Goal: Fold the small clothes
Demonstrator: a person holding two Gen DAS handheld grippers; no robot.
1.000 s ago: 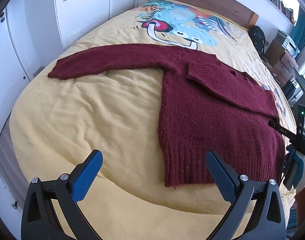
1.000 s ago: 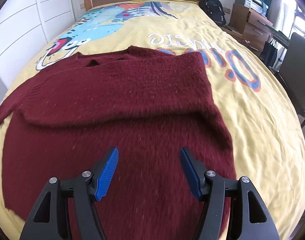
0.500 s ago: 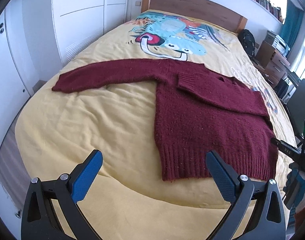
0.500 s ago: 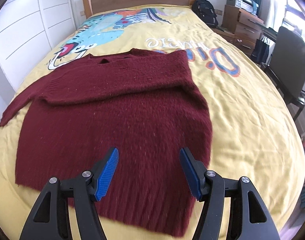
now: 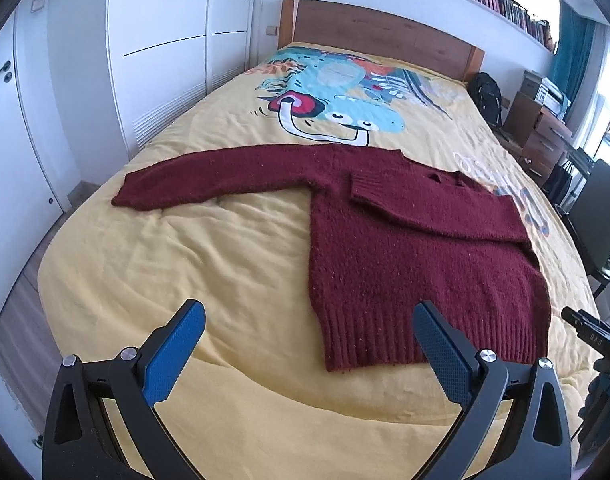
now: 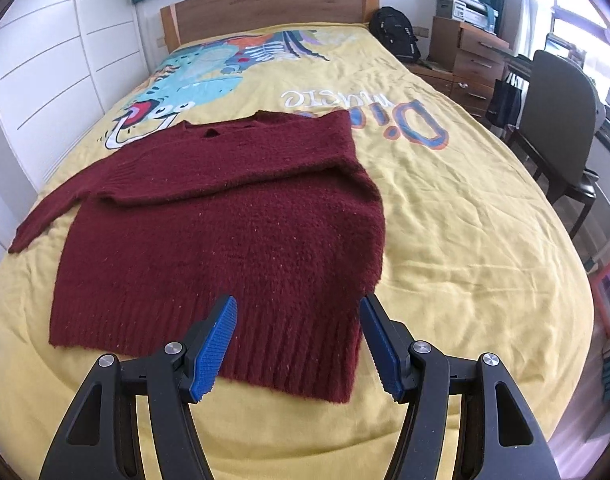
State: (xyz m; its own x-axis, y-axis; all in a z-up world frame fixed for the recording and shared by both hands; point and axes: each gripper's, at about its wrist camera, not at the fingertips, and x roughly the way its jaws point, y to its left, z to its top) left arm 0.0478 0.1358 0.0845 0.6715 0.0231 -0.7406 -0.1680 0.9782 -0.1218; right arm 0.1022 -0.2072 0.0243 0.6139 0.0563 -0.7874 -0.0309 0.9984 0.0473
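Note:
A dark red knitted sweater (image 5: 405,248) (image 6: 225,232) lies flat on the yellow bedcover (image 5: 185,248) (image 6: 465,220). One sleeve stretches out to the left; the other is folded across the chest. My left gripper (image 5: 309,348) hangs open above the bedcover, near the sweater's ribbed hem corner, with nothing between its blue pads. My right gripper (image 6: 297,340) is open too, hovering over the hem's right part and holding nothing. Its black body (image 5: 593,332) shows at the right edge of the left wrist view.
White wardrobe doors (image 5: 165,60) run along the left of the bed, with a wooden headboard (image 6: 265,4) at the far end. A black backpack (image 6: 395,32), wooden drawers (image 6: 473,60) and a dark chair (image 6: 561,120) stand on the right.
Both grippers have drawn back and risen from the sweater; the right one moved furthest, so the whole hem now shows. Jaws unchanged. The sweater has not moved.

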